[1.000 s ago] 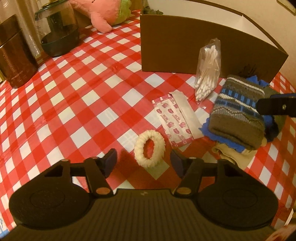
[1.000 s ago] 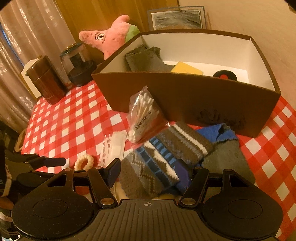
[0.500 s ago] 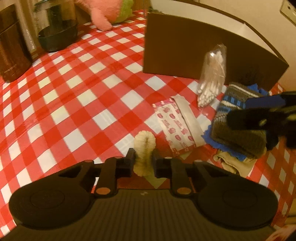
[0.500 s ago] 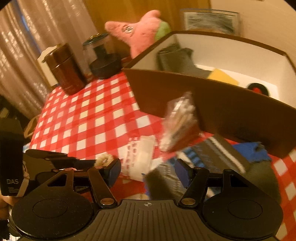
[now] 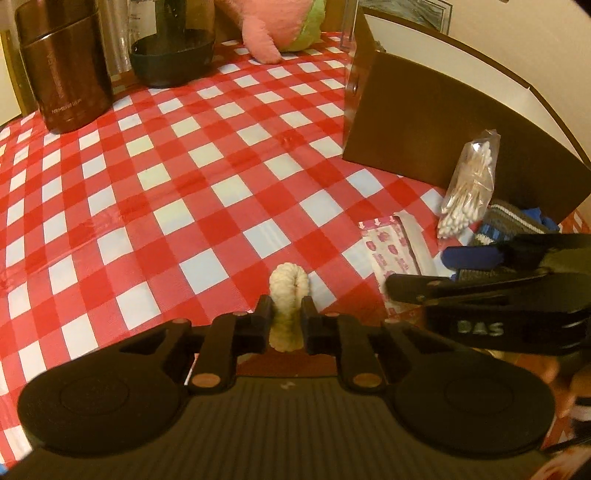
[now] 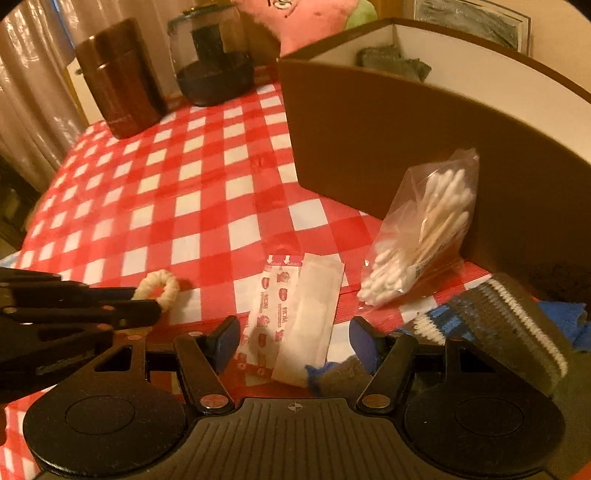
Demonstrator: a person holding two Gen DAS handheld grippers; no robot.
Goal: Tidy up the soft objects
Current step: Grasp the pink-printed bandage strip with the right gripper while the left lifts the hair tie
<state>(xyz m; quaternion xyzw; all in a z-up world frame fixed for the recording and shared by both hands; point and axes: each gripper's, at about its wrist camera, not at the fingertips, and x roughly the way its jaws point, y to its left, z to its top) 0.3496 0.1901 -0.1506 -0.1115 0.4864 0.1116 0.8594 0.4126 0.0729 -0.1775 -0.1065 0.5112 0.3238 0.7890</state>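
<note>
My left gripper (image 5: 287,314) is shut on a cream scrunchie (image 5: 288,291), squeezed flat between the jaws just above the red checked tablecloth; the scrunchie also shows in the right wrist view (image 6: 158,287). My right gripper (image 6: 293,338) is open and empty over the flat plaster packets (image 6: 295,314). A bag of cotton swabs (image 6: 424,229) leans on the brown box (image 6: 369,147). Striped knitted socks (image 6: 506,325) lie on a blue cloth (image 6: 565,314) at the right.
A brown canister (image 5: 62,70), a dark glass jar (image 5: 173,48) and a pink plush toy (image 5: 273,26) stand at the back of the table. The box holds a grey cloth (image 6: 391,61). The right gripper (image 5: 491,280) crosses the left wrist view at the right.
My left gripper closed on the scrunchie and raised it on edge. My right gripper swung left from over the socks to over the plaster packets, staying open.
</note>
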